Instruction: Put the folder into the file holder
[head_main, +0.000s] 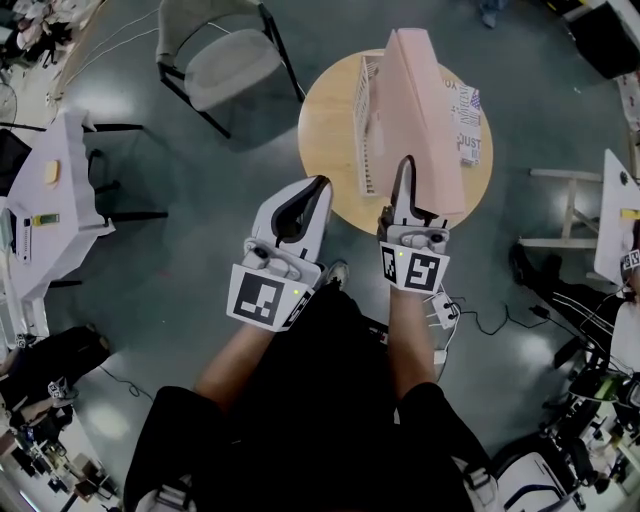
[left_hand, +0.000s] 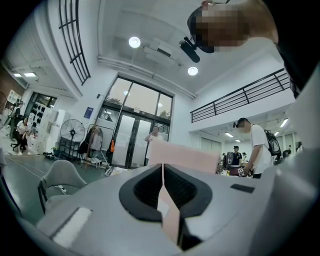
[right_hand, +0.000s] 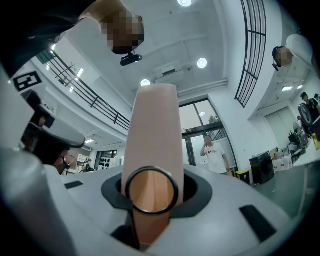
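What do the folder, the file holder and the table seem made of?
The folder looks like matte pale pink plastic-covered board. The file holder, white with slatted walls, may be plastic or coated metal. The table has a smooth, light wood-look top.

The head camera looks steeply down from above and behind both claws, taking in the left claw (head_main: 321, 184), the right claw (head_main: 404, 166) and the round tabletop (head_main: 325, 130) beyond their tips. Each claw camera sits close behind its own jaws and looks out along them, the right one tilted slightly upward. All three views share the pink folder (head_main: 430, 110), which seems to stand just beyond the left claw's tips.
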